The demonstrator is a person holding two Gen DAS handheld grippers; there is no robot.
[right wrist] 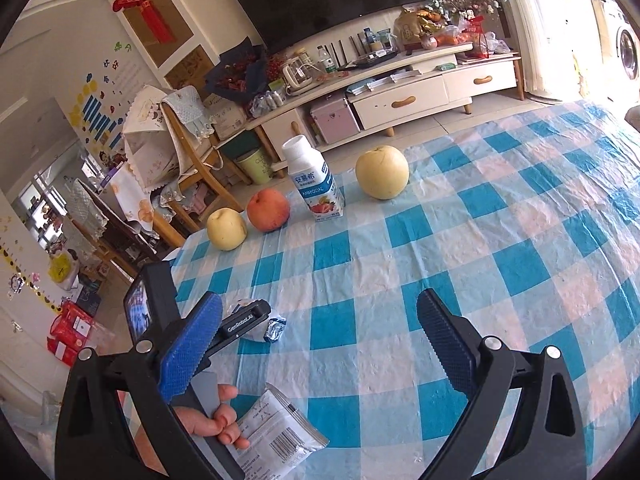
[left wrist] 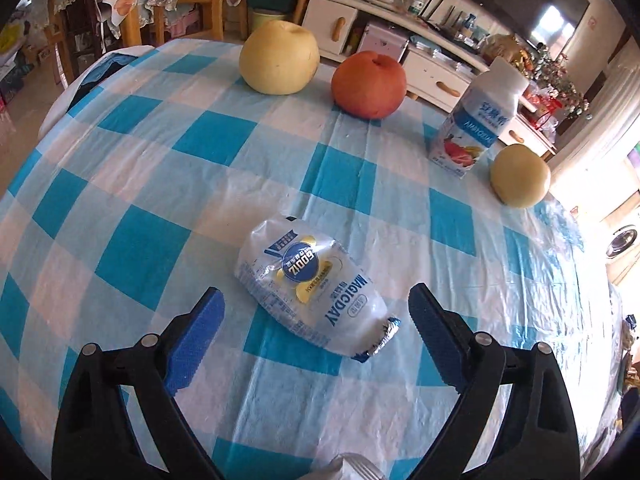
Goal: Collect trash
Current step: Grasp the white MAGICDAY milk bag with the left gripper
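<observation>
A crumpled white plastic wrapper (left wrist: 312,292) printed MAGICDAY lies on the blue-and-white checked tablecloth (left wrist: 140,168). My left gripper (left wrist: 316,292) points down at it, open, with a blue pad on each side of the wrapper and neither touching it. In the right wrist view the wrapper's foil end (right wrist: 276,328) peeks out behind the left tool's black body (right wrist: 156,300). A second wrapper, grey-white with a barcode (right wrist: 276,436), lies at the person's fingers (right wrist: 224,420); whether they hold it I cannot tell. My right gripper (right wrist: 320,298) hovers open over bare cloth.
Along the table's far side stand a large yellow pear (left wrist: 280,58), a red apple (left wrist: 368,84), a white drink bottle (left wrist: 476,120) and a smaller yellow pear (left wrist: 520,176). Wooden chairs and a TV cabinet stand beyond the table's edge.
</observation>
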